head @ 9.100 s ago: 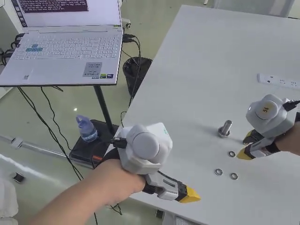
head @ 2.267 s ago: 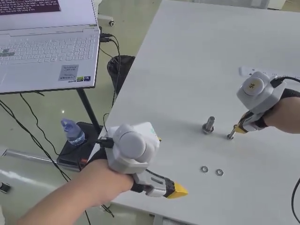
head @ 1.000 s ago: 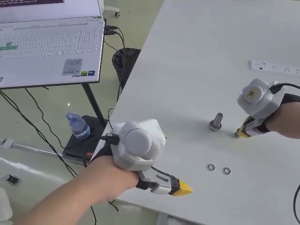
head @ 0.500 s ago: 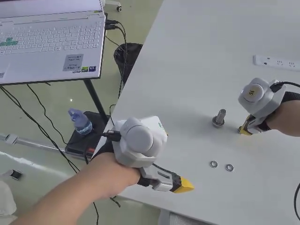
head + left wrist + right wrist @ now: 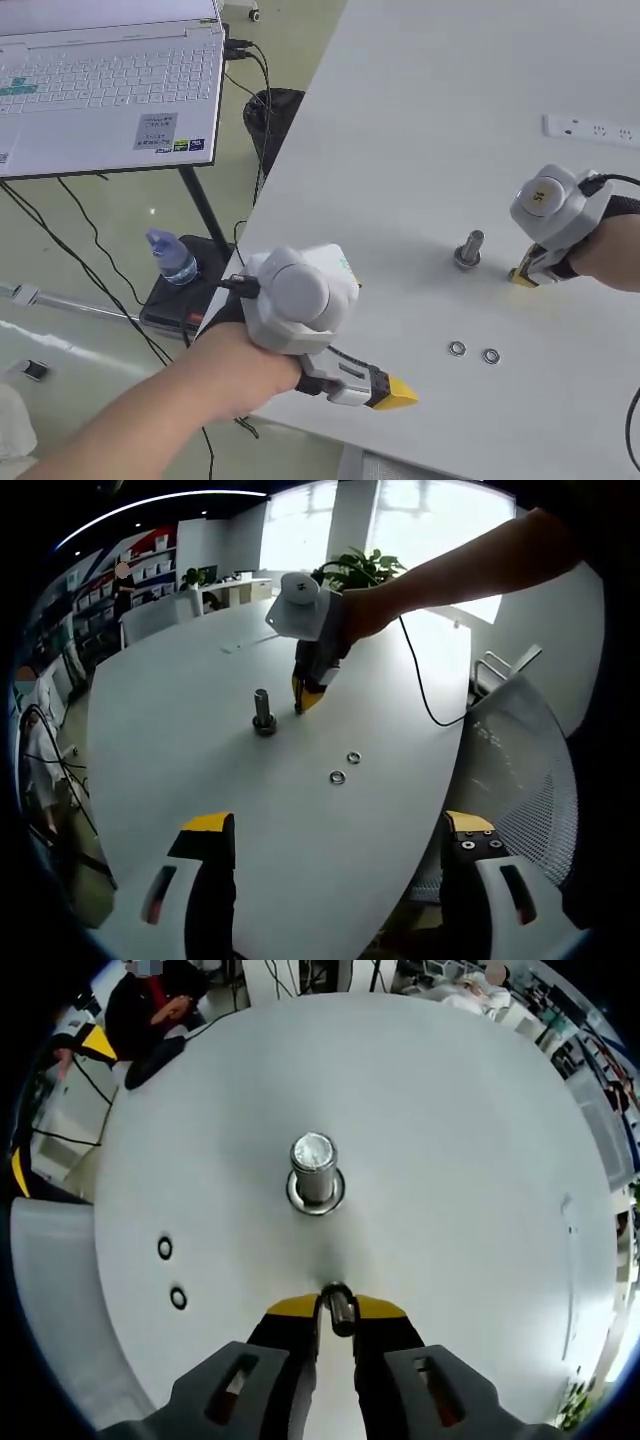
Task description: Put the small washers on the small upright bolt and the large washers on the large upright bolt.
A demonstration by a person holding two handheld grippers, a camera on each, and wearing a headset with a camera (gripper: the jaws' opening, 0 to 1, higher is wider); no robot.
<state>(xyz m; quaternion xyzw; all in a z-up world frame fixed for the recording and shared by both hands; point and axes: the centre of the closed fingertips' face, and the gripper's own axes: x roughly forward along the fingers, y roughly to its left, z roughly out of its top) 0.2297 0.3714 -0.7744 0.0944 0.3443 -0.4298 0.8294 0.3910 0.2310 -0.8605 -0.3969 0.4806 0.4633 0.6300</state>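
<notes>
The large bolt stands upright on the white table. My right gripper rests its yellow tips on the table just right of that bolt, shut on the small bolt, which is held upright. Two small washers lie flat side by side nearer the front edge; they are also in the right gripper view and the left gripper view. My left gripper hovers at the table's front edge, open and holding nothing.
A white power strip lies at the table's far right. Left of the table an open laptop sits on a stand, with cables, a black bin and a plastic bottle on the floor below.
Nine seconds ago three washers lay on the table and the right gripper was beside them; now two lie there and it holds the small bolt by the large bolt. Over the last second, only the camera shifted.
</notes>
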